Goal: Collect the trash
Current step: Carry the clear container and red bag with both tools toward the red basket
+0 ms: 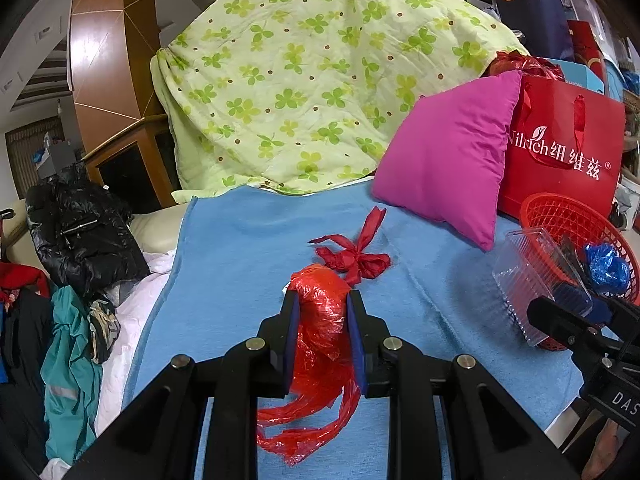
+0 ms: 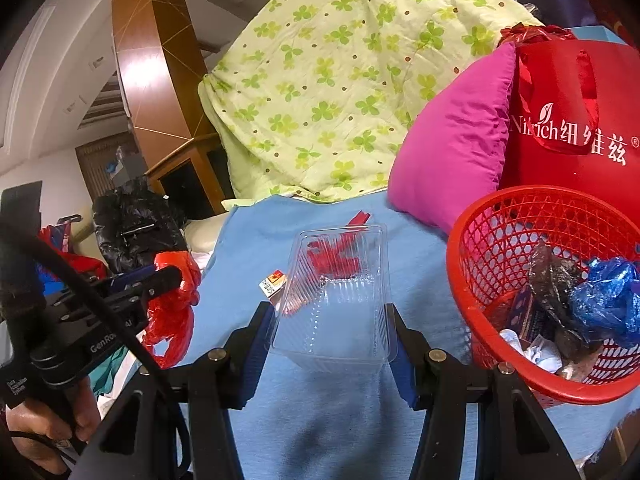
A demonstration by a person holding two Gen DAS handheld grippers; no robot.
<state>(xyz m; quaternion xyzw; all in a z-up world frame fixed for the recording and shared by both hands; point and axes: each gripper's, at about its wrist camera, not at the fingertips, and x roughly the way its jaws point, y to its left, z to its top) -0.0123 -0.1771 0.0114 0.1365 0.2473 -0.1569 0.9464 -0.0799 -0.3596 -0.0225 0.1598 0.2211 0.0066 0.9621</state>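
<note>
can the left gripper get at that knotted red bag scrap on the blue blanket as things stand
Probably not yet. The left gripper is shut on the red plastic bag, so its fingers are full. The knotted red scrap lies just ahead on the blue blanket with nothing between; it would need to drop its load first.

Knotted red plastic strip [image 2: 340, 254] blurred behind the clear plastic tray [image 2: 336, 296]; small printed packet's [image 2: 274, 285] label too small to read.

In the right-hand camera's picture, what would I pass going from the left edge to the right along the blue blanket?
Other claw holding a red plastic bag → small printed wrapper → clear plastic tray between this claw's fingers → red basket of trash.
</note>
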